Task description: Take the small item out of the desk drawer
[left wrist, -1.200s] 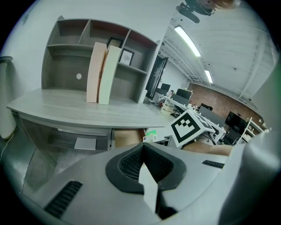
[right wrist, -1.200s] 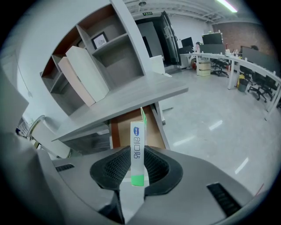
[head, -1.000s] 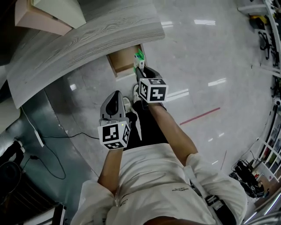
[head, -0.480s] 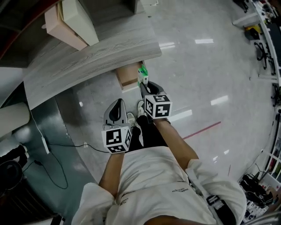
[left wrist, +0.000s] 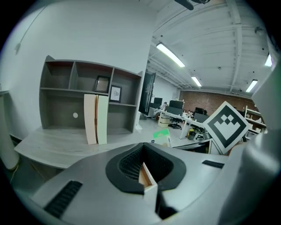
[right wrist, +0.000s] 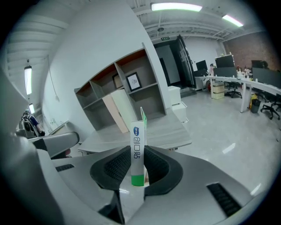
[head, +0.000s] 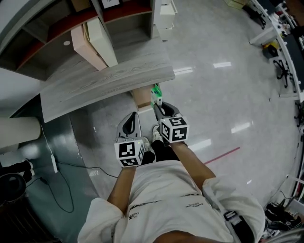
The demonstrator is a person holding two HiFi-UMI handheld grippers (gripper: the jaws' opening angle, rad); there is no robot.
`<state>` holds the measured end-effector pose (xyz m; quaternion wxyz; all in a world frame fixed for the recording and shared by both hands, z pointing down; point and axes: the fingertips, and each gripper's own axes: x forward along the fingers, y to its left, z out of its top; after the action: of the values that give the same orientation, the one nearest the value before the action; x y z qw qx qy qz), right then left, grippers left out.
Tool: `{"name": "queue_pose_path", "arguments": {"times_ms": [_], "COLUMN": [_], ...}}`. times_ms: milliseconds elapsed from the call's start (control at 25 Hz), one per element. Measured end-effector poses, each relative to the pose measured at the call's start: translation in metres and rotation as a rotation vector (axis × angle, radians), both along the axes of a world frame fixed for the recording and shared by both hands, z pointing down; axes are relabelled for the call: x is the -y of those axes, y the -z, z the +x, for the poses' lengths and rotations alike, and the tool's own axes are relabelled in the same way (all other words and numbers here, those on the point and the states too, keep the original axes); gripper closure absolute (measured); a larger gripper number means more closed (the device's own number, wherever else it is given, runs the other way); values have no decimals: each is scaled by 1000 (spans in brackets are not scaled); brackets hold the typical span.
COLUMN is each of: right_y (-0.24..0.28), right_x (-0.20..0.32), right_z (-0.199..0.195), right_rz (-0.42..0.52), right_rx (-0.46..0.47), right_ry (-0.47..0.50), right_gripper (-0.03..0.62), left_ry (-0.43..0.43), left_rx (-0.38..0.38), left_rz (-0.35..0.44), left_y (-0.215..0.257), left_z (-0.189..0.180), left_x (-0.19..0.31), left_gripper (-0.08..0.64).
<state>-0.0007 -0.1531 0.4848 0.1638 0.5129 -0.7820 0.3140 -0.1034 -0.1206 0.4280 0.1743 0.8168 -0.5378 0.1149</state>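
The small item is a white and green box (head: 155, 91) (right wrist: 137, 149), standing upright between the pads of my right gripper (head: 156, 103) (right wrist: 137, 169), which is shut on it. It hangs above the open wooden desk drawer (head: 141, 98), just under the front edge of the grey wood-grain desk (head: 104, 83). My left gripper (head: 135, 115) (left wrist: 144, 169) hangs beside the right one, jaws a little apart and holding nothing. Through their gap I see the drawer (left wrist: 147, 176) far below. The box (left wrist: 161, 134) also shows in the left gripper view.
A grey shelf unit (left wrist: 88, 94) with upright folders (head: 95, 42) stands on the desk. A white cabinet (head: 165, 14) is behind it. A cable and power strip (head: 52, 159) lie on the floor at left. A red floor line (head: 223, 154) and office desks (head: 270, 28) lie to the right.
Both grippers have risen together, the right one carrying the box up from the drawer. The desk and drawer now look smaller and farther below.
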Motion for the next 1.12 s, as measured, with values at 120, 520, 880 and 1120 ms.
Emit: {"name": "queue_pose_path", "arguments": {"times_ms": [120,520,880,1120], "right_y": [22,95,142,168], "right_x": [-7,-5,-13,-13], "right_z": [-1,-9,-13,-12], "right_rz": [22,142,234,291], "right_rx": [5,29,26,28], "right_ry": [9,39,62,63], "right_gripper": [474,474,474,474], "left_ry": [1,-1,16,12], "left_rx": [4,14,23,26], "left_rz": [22,94,178,214], "left_y": [19,74,115,132], "left_z": [-3,-4,-14,-12], "left_x": [-1,-2,-6,-4], "left_gripper": [545,545,545,545]}}
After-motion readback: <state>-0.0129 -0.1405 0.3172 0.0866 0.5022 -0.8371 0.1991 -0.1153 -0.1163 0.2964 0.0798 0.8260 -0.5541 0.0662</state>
